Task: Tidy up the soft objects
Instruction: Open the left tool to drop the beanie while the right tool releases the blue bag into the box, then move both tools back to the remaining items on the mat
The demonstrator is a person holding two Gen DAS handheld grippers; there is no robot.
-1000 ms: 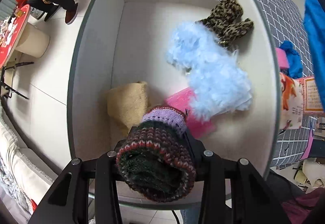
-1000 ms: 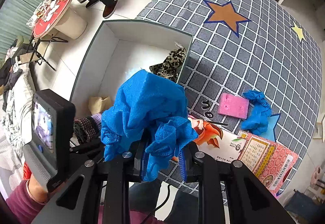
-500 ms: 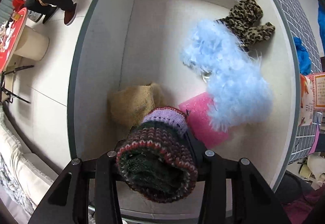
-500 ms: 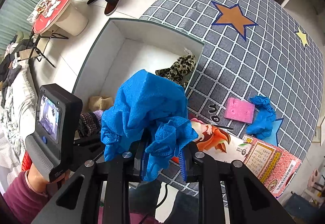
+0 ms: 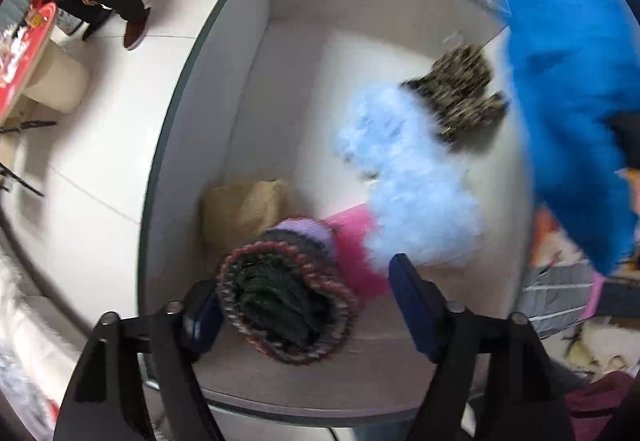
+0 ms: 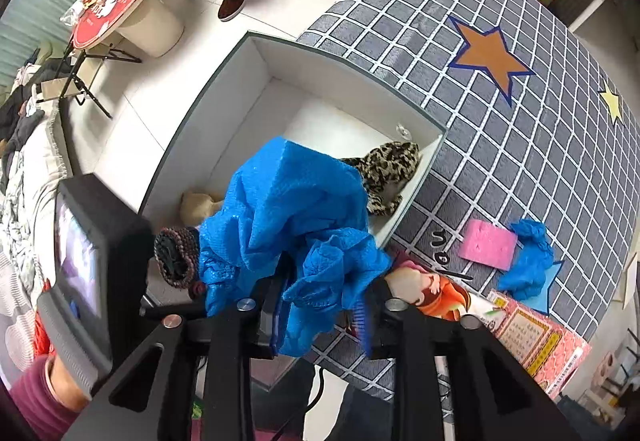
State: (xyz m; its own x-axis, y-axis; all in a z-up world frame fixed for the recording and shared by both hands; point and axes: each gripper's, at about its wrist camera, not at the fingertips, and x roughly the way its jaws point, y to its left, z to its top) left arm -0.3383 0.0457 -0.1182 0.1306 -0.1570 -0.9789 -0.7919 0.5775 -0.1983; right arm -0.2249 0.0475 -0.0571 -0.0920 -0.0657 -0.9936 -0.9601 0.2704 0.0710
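In the lower middle of the left wrist frame, your left tongs [image 5: 304, 293] stand spread wide, and the knitted roll [image 5: 286, 295] sits between them, leaning on the left finger [image 5: 202, 307] and clear of the right one. It looks to be resting low in the white box [image 5: 192, 129], beside the tan pouch [image 5: 244, 207] and the pink sponge [image 5: 354, 237], though the blur keeps you from telling whether it has fully settled. Draw that hand straight back so the finger does not drag the roll out.

At the centre of the right wrist frame, your right tongs [image 6: 320, 315] are clamped on the crumpled blue cloth [image 6: 288, 225], which hangs over the near right edge of the box. Carry it further over the open floor of the box, toward the upper left of that frame, before you let go; dropped here, I judge it may catch on the rim and slide onto the checked mat [image 6: 520, 145]. Aim for bare floor past the light blue feather piece [image 5: 404, 177] and the leopard-print piece [image 6: 386, 171], and lower it before releasing, since the cloth is light and will billow.

Toward the lower right, another pink sponge [image 6: 488, 245] and a second blue cloth [image 6: 528, 261] lie on the mat, touching each other, not yet stowed.
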